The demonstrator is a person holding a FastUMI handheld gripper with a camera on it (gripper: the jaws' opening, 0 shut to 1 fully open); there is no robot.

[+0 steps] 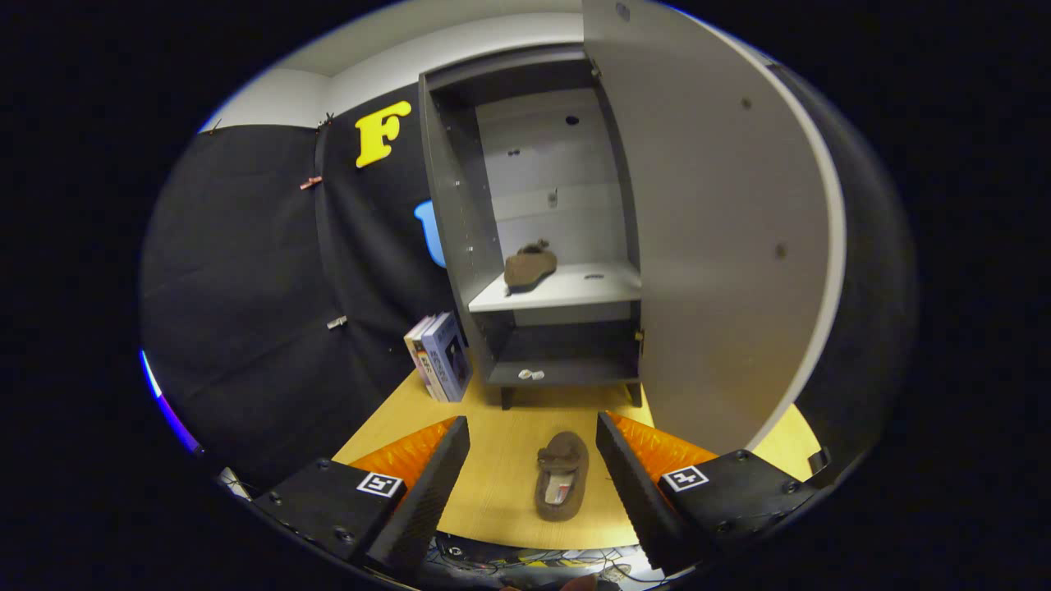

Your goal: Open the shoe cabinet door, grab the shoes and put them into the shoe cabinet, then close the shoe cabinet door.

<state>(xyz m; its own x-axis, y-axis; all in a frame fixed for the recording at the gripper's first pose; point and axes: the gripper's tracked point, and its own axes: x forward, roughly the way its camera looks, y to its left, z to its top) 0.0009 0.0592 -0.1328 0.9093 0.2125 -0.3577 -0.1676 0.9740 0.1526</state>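
Observation:
The grey shoe cabinet (460, 213) stands at the far end of the wooden table, its door (714, 246) swung wide open to the right. One brown slipper (530, 266) lies on the cabinet's white middle shelf (591, 289). A second brown slipper (562, 476) lies on the table (509, 443) in front of the cabinet, toe toward it. My gripper (534, 443) is open; its two fingers (431, 480) stand wide apart on either side of that slipper, above it, touching nothing.
Two boxed items (442, 357) lean upright against the cabinet's left side. A small white object (531, 375) rests on the bottom shelf. The open door juts out toward me on the right. Cables (534, 562) lie below the table's near edge.

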